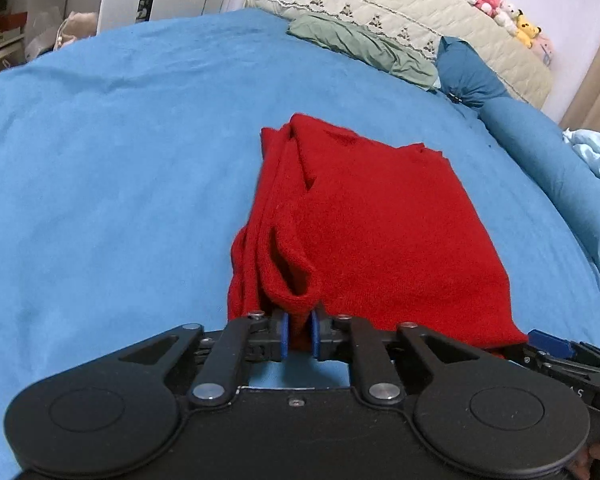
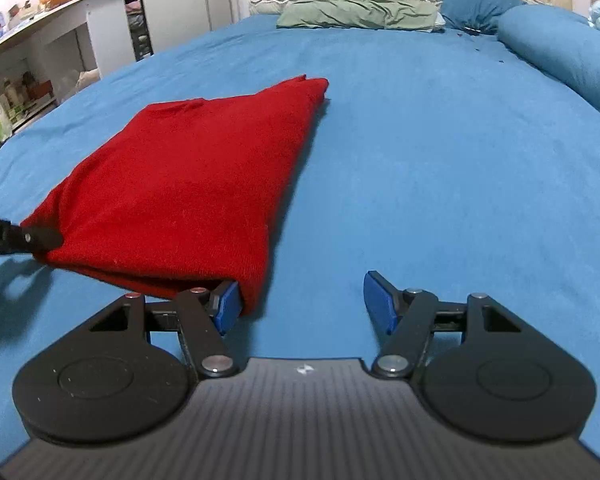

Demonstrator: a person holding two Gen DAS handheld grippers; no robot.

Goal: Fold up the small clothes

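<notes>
A red knit garment [image 1: 364, 232] lies folded into a rough rectangle on the blue bedsheet [image 1: 100, 168]. My left gripper [image 1: 299, 334] is shut on the garment's near left corner, with red cloth pinched between its blue pads. In the right wrist view the garment [image 2: 188, 184] lies to the left. My right gripper [image 2: 304, 300] is open and empty; its left blue pad [image 2: 227, 305] touches the garment's near right corner. The left gripper's tip [image 2: 40, 238] shows at the garment's left corner.
A green pillow [image 1: 364, 46], a dark blue pillow [image 1: 472, 76] and a blue bolster [image 1: 552, 168] lie at the head and right side of the bed. Stuffed toys [image 1: 496, 4] sit on the headboard. A white shelf unit [image 2: 40, 64] stands left of the bed.
</notes>
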